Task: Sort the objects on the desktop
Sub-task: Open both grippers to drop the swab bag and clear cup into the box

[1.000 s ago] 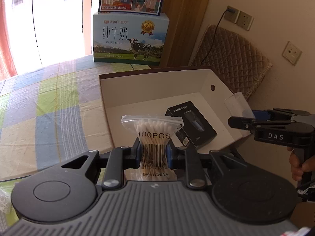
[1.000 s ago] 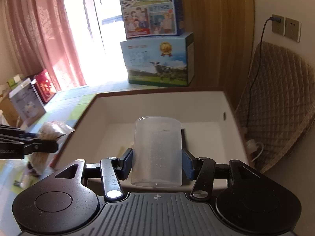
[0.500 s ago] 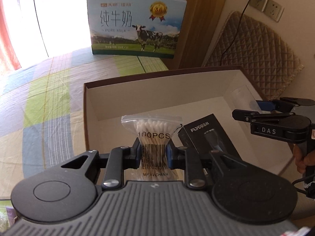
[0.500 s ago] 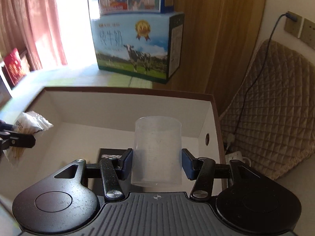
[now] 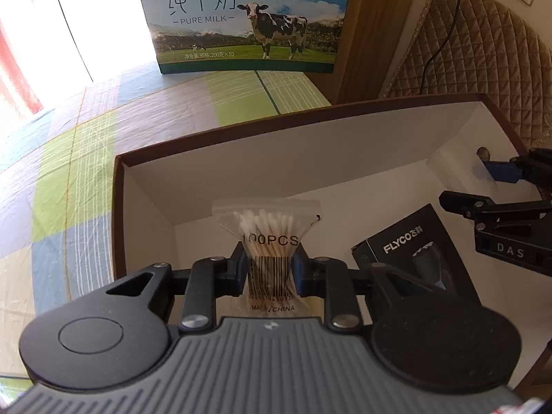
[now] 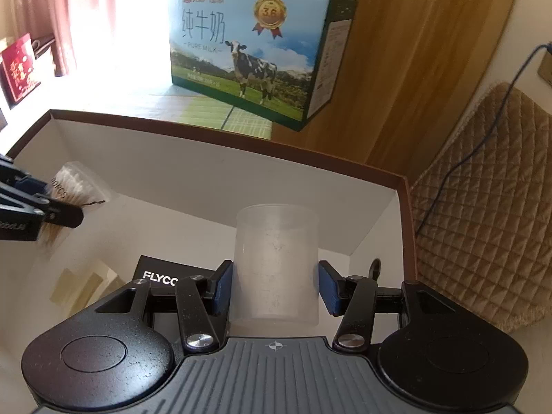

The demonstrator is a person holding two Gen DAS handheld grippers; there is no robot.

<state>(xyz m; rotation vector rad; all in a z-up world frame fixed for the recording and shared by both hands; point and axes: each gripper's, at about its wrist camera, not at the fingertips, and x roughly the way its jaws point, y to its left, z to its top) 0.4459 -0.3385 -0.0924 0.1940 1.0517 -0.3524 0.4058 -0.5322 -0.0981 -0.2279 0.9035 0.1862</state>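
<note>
My left gripper (image 5: 269,269) is shut on a clear bag of cotton swabs (image 5: 267,231) marked 100PCS, held upright over the left part of the brown-rimmed white box (image 5: 220,138). A frosted plastic cup (image 6: 276,269) stands upright in my right gripper (image 6: 276,291), which is shut on it over the box's right part (image 6: 403,214). A black FLYCO box (image 5: 410,245) lies on the box floor between them. The right gripper shows at the right edge of the left wrist view; the left gripper (image 6: 41,207) with the swabs (image 6: 74,186) shows at the left of the right wrist view.
A blue milk carton (image 5: 245,17) stands on the checked tablecloth (image 5: 69,158) behind the box. A quilted brown chair back (image 6: 483,214) and wall sockets with a cable (image 5: 448,17) lie to the right. A wooden panel (image 6: 407,62) rises behind.
Both grippers have moved forward and down into the box, still holding the swabs and the cup. The box now fills more of both views.
</note>
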